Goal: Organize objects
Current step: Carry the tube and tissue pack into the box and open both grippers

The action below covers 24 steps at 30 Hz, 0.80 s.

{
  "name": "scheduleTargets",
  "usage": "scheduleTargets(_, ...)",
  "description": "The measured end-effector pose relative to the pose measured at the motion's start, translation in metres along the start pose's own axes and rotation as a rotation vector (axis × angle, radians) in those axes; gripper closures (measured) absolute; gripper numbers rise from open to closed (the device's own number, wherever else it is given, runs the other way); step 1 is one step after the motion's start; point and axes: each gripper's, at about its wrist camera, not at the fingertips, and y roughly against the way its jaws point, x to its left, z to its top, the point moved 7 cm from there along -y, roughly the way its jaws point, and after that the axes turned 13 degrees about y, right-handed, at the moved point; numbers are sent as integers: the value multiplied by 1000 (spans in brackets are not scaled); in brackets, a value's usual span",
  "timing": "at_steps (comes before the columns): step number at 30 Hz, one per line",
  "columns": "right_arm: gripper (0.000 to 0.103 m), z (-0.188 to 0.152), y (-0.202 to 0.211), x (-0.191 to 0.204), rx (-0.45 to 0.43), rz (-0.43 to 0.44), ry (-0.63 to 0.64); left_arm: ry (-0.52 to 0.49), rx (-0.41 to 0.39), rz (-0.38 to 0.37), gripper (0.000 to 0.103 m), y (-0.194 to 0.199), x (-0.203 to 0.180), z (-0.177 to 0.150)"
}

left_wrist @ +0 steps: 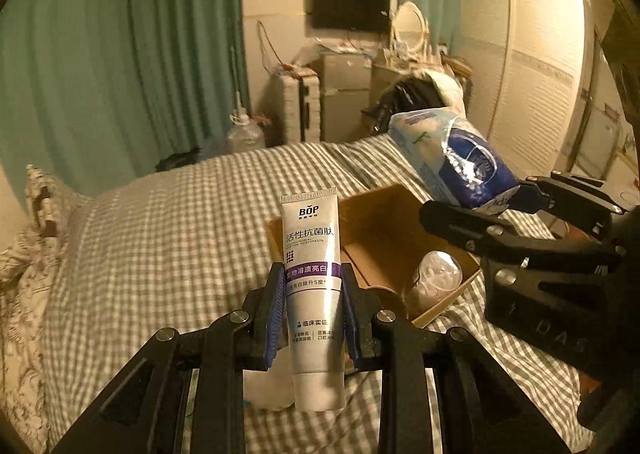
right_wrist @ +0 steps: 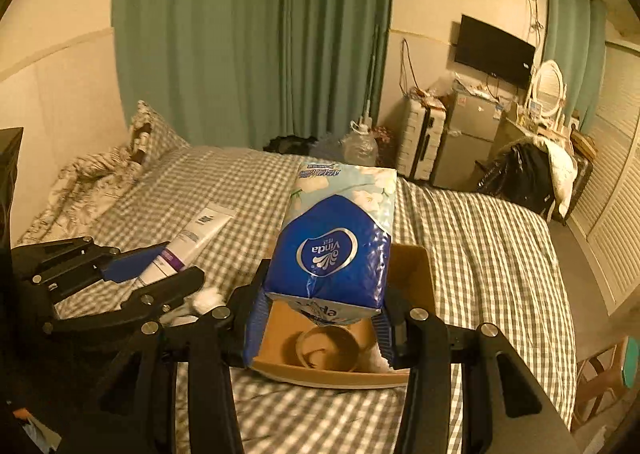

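Pinching a white plastic toothpaste tube (left_wrist: 312,294), the left gripper (left_wrist: 312,318) risks it sliding out; the right gripper (right_wrist: 320,318) squeezes a soft blue tissue pack (right_wrist: 336,242) above the open brown cardboard box (right_wrist: 416,270); it could sag free.

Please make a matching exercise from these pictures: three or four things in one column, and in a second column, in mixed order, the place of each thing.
Things:
1. toothpaste tube
2. tissue pack
3. cardboard box
4. round lidded container

Places:
A. lying inside the box
B. held in the right claw
C. resting on the checked bed cover
D. held in the left claw

Pairs: 1-D, 2-B, 3-C, 4-A
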Motion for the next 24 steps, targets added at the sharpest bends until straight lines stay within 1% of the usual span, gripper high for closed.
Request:
scheduleTargets(5, 58, -31, -41, -23, 71, 6, -52, -23, 66, -12, 77, -49, -12, -10)
scheduleTargets(8, 57, -48, -57, -35, 91, 11, -80, -32, 92, -19, 77, -71, -11, -16)
scheduleTargets(9, 55, -51, -60, -38, 91, 13, -89, -34, 93, -25, 77, -76, -11, -17)
scheduleTargets(11, 53, -53, -65, -46, 87, 5, -112, -35, 83, -30, 73, -82, -10, -17)
scheduleTargets(12, 48, -54, -65, -50, 87, 0, -119, -35, 85, -40, 64, -84, -10, -18)
scheduleTargets(13, 41, -53, -65, -52, 83, -5, -123, -34, 85, -45, 41, -84, -9, -18)
scheduleTargets(15, 33, -50, -60, -56, 71, -22, -130, -26, 58, -29, 19, -78, -6, -14)
scheduleTargets(17, 33, -48, -54, -58, 65, -32, -129, -15, 27, -23, 19, -67, 1, -7)
scheduleTargets(19, 33, -45, -43, -56, 58, -45, -124, -6, 26, -11, 19, -57, 9, -2)
scheduleTargets(23, 33, -31, -11, -38, 26, -49, -105, 7, -13, 35, 18, -18, 36, 7)
scheduleTargets(24, 32, -28, -2, -31, 15, -46, -99, 10, -24, 48, 16, -9, 39, 7)
